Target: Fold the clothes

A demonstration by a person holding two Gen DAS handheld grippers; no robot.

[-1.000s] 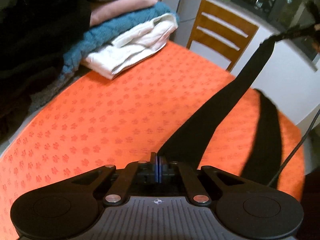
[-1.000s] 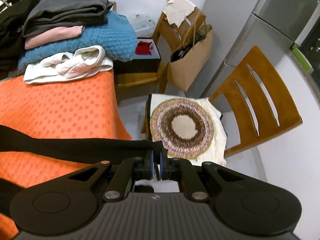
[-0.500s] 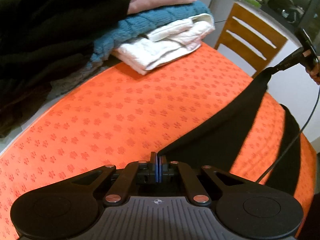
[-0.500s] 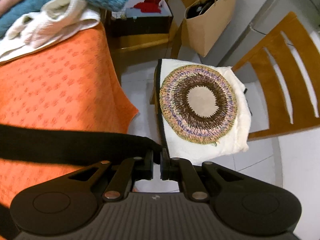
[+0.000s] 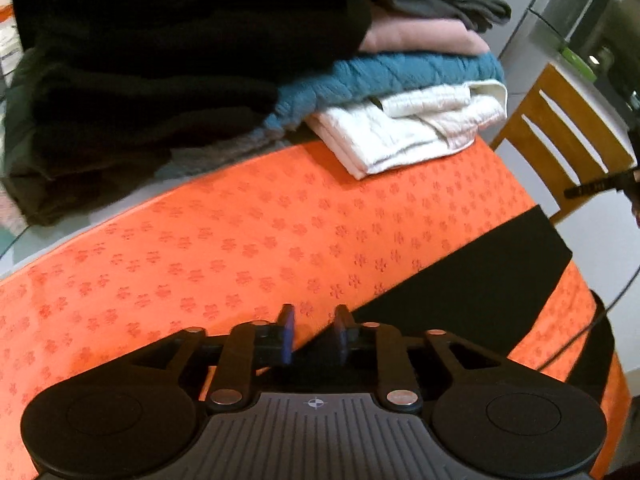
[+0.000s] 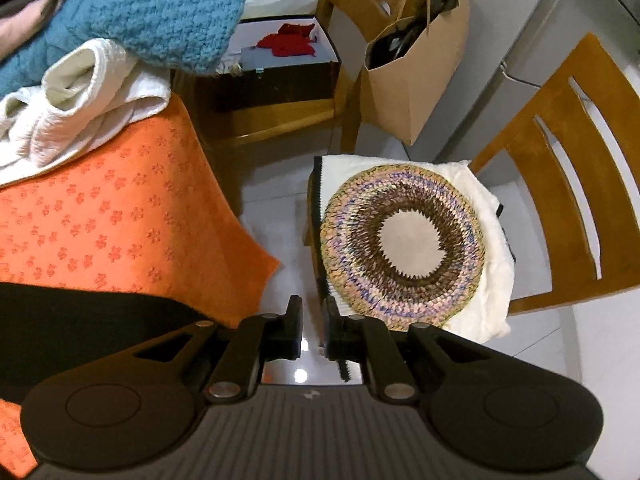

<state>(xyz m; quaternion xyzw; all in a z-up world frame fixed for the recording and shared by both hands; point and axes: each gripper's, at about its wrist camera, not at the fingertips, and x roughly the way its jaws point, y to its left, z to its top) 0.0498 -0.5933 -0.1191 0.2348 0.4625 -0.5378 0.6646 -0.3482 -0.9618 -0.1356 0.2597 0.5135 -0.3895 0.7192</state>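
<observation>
A long black garment (image 5: 472, 280) lies flat across the orange tablecloth (image 5: 240, 240), its far end near the table's right edge. My left gripper (image 5: 312, 334) stands open just above its near end, with nothing between the fingers. In the right wrist view the same black garment (image 6: 80, 320) stretches along the lower left, over the orange tablecloth (image 6: 100, 220). My right gripper (image 6: 312, 326) is open beyond the table's corner, over the floor, and holds nothing. The right gripper also shows small at the far right of the left wrist view (image 5: 600, 188).
A stack of folded clothes sits at the table's back: white garment (image 5: 408, 132), teal knit (image 5: 384, 80), pink piece (image 5: 420, 38), dark pile (image 5: 160, 60). A wooden chair (image 6: 560, 184) with a round woven cushion (image 6: 404, 244) stands right of the table. A paper bag (image 6: 416, 64) is behind it.
Both grippers have opened and let go of the black garment, which was held stretched in the air and now lies flat on the tablecloth. The left gripper has lowered toward the table.
</observation>
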